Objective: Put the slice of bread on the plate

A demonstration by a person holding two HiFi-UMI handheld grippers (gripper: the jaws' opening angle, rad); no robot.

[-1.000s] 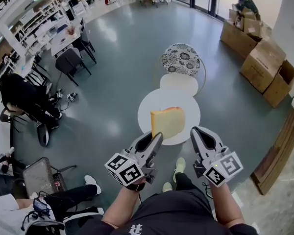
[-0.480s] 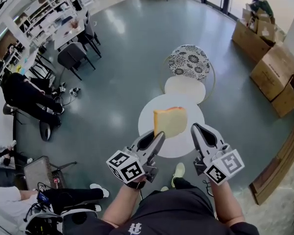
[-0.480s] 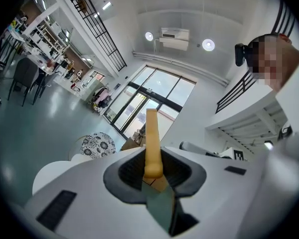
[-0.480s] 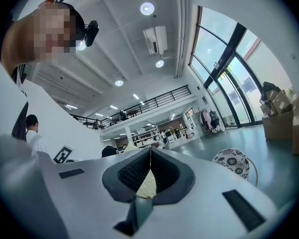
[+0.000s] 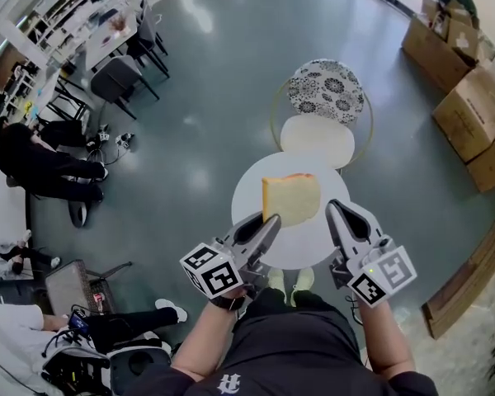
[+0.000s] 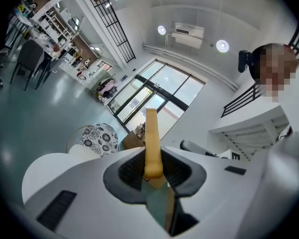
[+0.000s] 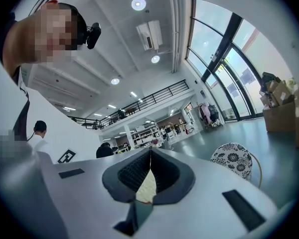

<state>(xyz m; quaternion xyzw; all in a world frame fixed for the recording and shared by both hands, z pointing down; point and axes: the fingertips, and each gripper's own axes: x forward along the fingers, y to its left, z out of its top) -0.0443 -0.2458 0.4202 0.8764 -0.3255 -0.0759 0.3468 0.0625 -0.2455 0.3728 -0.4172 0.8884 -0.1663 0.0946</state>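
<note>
Left fingers (image 5: pixel 257 234) pinch bread slice (image 5: pixel 290 199), right fingers (image 5: pixel 346 221) closed, round white table (image 5: pixel 252 202), grey floor (image 5: pixel 206 114)

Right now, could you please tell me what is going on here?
A person standing at a round white table has a gripper in each hand. The left gripper is clamped on one edge of a slice of bread, holding it over the table. The right gripper is beside it, jaws together, empty. I cannot make out a plate on the tabletop; the bread is not yet set down.

Bare table top (image 5: pixel 247 192) lies under left tongs (image 5: pixel 271 219); chair (image 5: pixel 326 89) stands beyond.
</note>
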